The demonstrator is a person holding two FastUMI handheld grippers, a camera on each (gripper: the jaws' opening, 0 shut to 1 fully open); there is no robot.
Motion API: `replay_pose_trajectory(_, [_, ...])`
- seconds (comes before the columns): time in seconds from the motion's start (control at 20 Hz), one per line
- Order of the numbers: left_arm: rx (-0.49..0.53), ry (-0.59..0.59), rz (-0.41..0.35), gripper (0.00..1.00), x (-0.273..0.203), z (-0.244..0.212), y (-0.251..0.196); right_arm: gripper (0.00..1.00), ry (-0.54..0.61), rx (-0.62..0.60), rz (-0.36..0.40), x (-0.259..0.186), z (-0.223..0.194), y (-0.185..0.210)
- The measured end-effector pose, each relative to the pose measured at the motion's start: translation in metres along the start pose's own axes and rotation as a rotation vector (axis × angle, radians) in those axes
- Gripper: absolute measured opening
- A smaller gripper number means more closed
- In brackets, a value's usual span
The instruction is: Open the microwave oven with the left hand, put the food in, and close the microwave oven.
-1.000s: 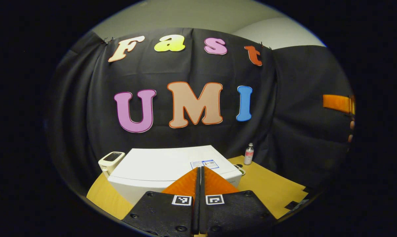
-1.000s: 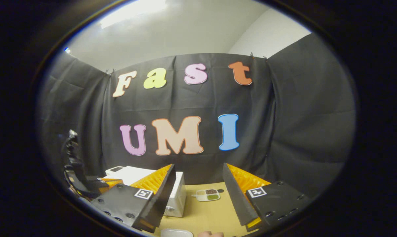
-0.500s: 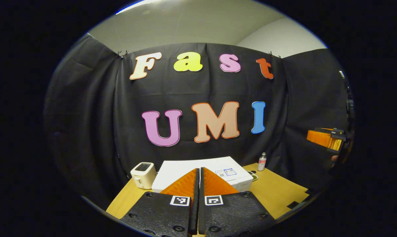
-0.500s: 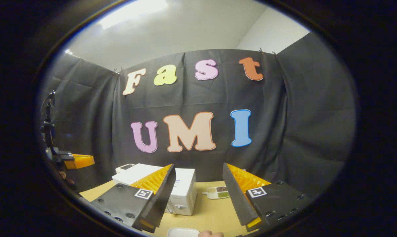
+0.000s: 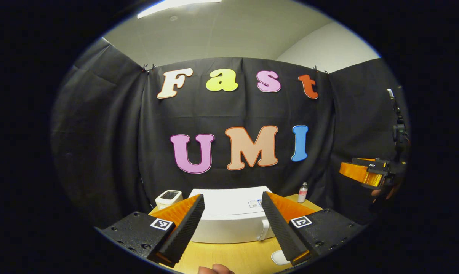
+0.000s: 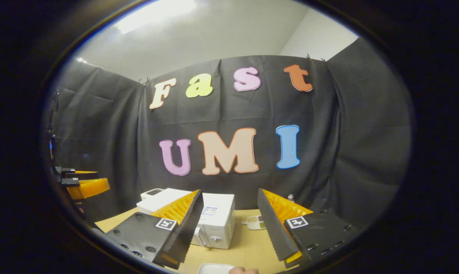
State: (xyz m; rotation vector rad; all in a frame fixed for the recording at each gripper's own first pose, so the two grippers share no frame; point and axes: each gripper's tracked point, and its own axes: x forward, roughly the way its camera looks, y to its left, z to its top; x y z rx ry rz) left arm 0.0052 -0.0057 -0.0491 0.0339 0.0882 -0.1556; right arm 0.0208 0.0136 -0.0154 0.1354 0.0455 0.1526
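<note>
The microwave oven [image 5: 231,219] sat on the yellow bench [image 5: 237,257], close to the black cloth at the back. It was a white box with a flat, plain top, a small sticker [image 5: 254,204] near the top's right rear corner, and a rounded front edge. In the left gripper view its door was closed, and a white vertical handle [image 5: 266,229] stood at the right end of the front. In the right gripper view the same oven [image 6: 210,220] showed its corner, with a round knob [image 6: 215,239] low on the front face and a handle just left of it.

The left tool [image 5: 233,228] was spread wide, nothing between its orange, ribbed fingers [image 5: 183,213], and the oven's front lay in the gap beyond them, well apart from the tips. The right tool [image 6: 229,224] was likewise spread and empty, held above the bench.

A small white toaster [image 5: 168,198] stood just left of the oven, and a small bottle [image 5: 302,192] stood to its right near the cloth. A white divided dish of food [image 6: 256,222] lay on the bench right of the oven. Another white dish [image 6: 216,268] edged in at the bottom of the right gripper view, with a fingertip [image 6: 243,270] beside it.
</note>
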Motion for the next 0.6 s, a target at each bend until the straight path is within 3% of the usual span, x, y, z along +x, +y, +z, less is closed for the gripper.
replay_pose_trajectory(0.2, [0.010, -0.002, 0.007, 1.00, -0.004, 0.005, -0.001, 0.84, 0.011, -0.010, -0.013, -0.002, -0.004, -0.002])
replay_pose_trajectory(0.6, [0.014, -0.027, -0.002, 0.97, -0.003, 0.015, -0.007, 0.84, 0.041, -0.038, -0.015, -0.006, -0.014, -0.002])
